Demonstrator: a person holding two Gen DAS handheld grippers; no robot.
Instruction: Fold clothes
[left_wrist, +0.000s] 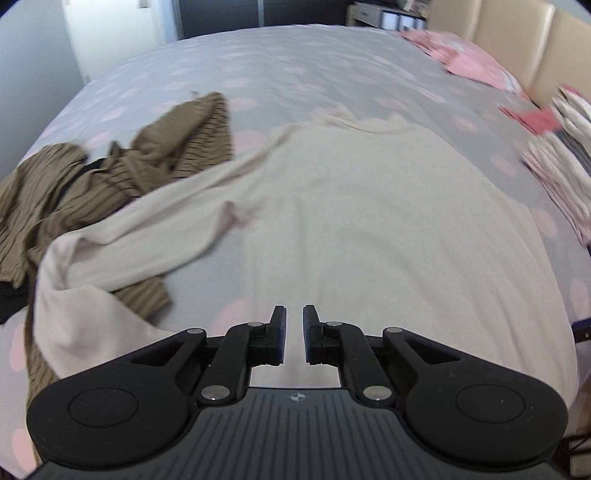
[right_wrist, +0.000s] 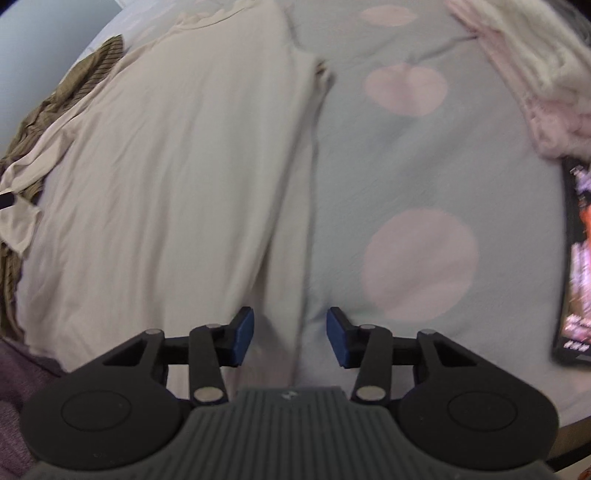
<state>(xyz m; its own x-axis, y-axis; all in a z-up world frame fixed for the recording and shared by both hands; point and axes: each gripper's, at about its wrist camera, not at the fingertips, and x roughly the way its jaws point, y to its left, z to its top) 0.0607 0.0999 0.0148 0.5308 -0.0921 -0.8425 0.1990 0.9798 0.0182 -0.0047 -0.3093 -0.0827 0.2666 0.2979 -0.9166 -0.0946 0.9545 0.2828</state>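
Observation:
A beige long-sleeved shirt (left_wrist: 332, 206) lies spread flat on the bed, its left sleeve trailing over a crumpled olive striped garment (left_wrist: 177, 140). My left gripper (left_wrist: 294, 314) hovers over the shirt's near hem, its fingers a narrow gap apart with nothing between them. In the right wrist view the same shirt (right_wrist: 166, 166) fills the left half, and the olive garment (right_wrist: 74, 85) shows at the far left. My right gripper (right_wrist: 290, 321) stands wide open just above the shirt's right side edge, holding nothing.
The bed cover (left_wrist: 295, 66) is grey with pink dots. A pink pillow (left_wrist: 469, 59) lies by the beige headboard (left_wrist: 517, 29). A stack of pink-and-white clothes (left_wrist: 561, 166) sits at the right. A dark printed booklet (right_wrist: 576, 258) lies at the right edge.

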